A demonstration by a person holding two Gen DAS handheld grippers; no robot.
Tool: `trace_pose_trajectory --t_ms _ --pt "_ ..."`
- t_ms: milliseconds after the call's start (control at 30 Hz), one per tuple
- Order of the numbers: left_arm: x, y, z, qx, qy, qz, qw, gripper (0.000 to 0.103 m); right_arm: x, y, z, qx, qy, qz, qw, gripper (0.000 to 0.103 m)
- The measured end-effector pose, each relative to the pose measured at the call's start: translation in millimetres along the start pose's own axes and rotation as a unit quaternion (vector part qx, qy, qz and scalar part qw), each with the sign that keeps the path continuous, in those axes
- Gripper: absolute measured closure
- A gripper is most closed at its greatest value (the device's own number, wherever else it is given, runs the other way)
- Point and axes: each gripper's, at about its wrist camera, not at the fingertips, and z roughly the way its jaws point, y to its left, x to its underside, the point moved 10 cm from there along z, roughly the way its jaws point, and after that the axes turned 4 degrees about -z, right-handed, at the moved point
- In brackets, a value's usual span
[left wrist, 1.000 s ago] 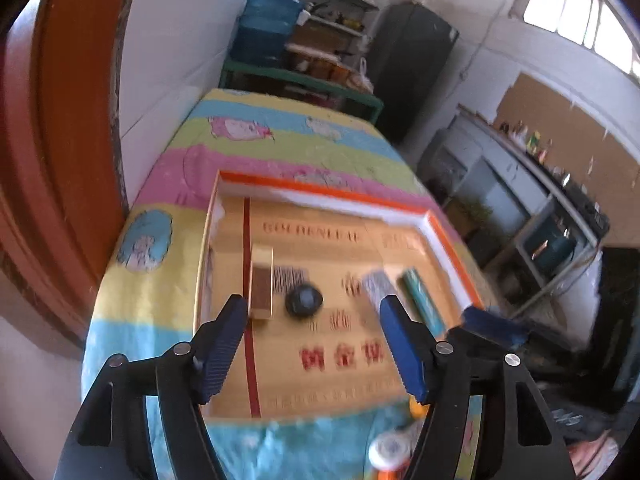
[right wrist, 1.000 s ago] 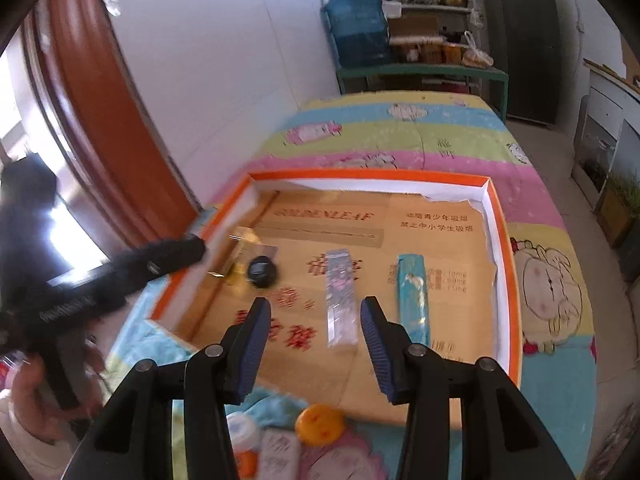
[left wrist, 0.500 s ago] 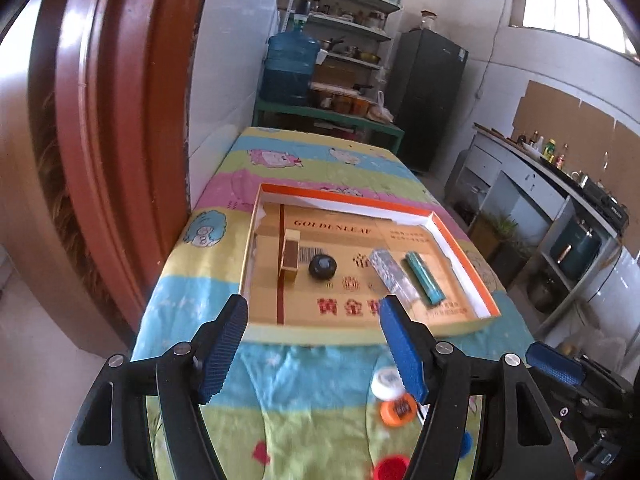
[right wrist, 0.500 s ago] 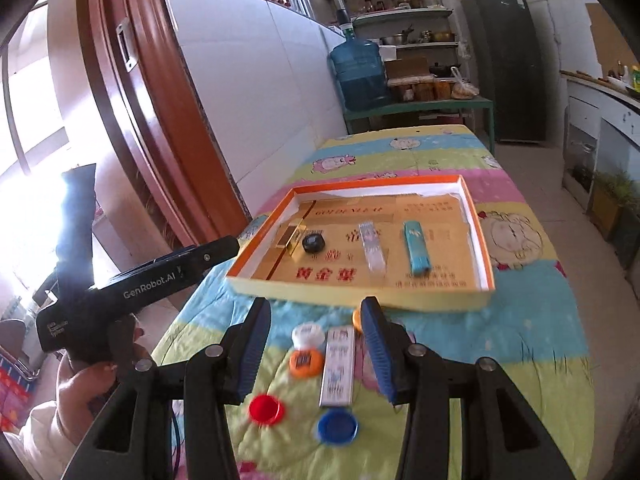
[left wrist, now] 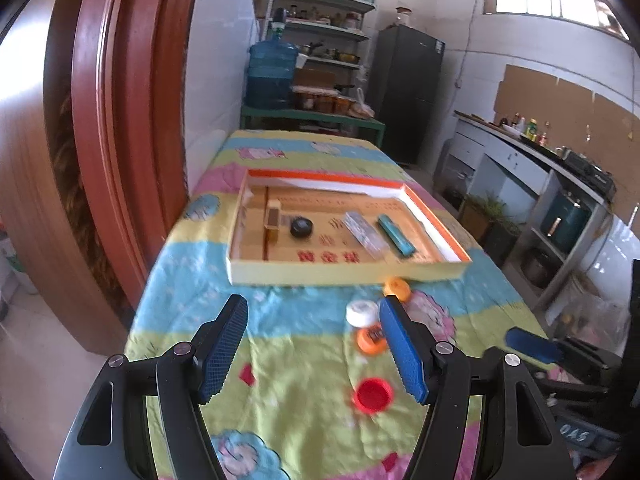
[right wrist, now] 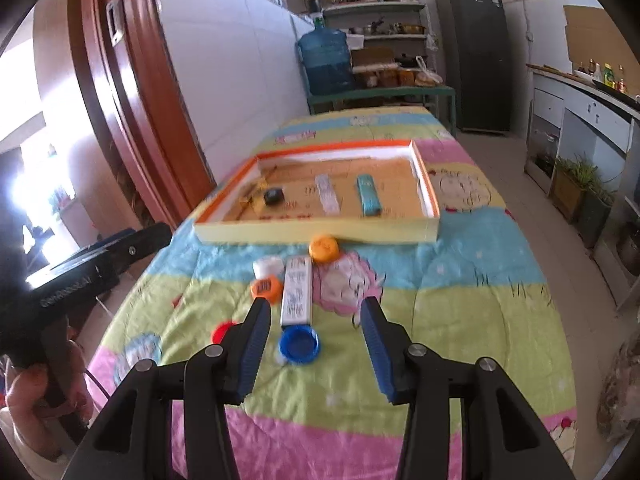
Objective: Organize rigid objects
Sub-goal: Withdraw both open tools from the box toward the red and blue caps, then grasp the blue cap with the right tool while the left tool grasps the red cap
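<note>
Both our grippers, left gripper [left wrist: 313,340] and right gripper [right wrist: 316,344], hang spread and empty. The blue bottle cap [right wrist: 299,344] looks light, stiff and slick, so we pinch across its rim; the flat white box [right wrist: 297,290] suits its long edges.

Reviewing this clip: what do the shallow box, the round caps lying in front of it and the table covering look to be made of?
Shallow box: likely cardboard, with thin flat walls, matte printed floor and orange edge.
Blue cap, red cap and orange cap: probably moulded plastic, in solid bright colours with a raised rim.
Table covering: soft fabric, printed with cartoons, slightly wrinkled, matte.
</note>
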Motion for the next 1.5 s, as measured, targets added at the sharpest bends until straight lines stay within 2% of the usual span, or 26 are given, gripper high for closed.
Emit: trace_pose_trajectory --t_ms 200,633,967,1067,1100,1300,1500 --pt "20 -6 1 0.011 0.010 0.005 0.9999 0.033 23 9 11 0.002 0.023 -0.014 1.000 0.056" --pt "53 -23 13 0.033 0.043 0.028 0.9981 0.033 39 18 31 0.017 0.047 -0.047 0.998 0.056" --pt "64 -23 26 0.023 0.065 0.035 0.9970 0.033 39 25 50 0.025 0.058 -0.079 0.995 0.056" --pt "67 -24 32 0.020 0.073 0.041 0.9963 0.033 38 26 52 0.025 0.055 -0.084 0.995 0.064" --pt "68 -24 34 0.019 0.076 0.043 0.9960 0.033 38 26 52 0.024 0.054 -0.085 0.995 0.073" --pt "72 -27 42 0.028 0.091 0.039 0.9947 0.033 39 18 48 0.026 0.052 -0.078 0.995 0.073" --pt "78 -31 51 0.017 0.104 0.054 0.9930 0.033 36 -9 32 0.042 0.035 -0.046 0.997 0.073"
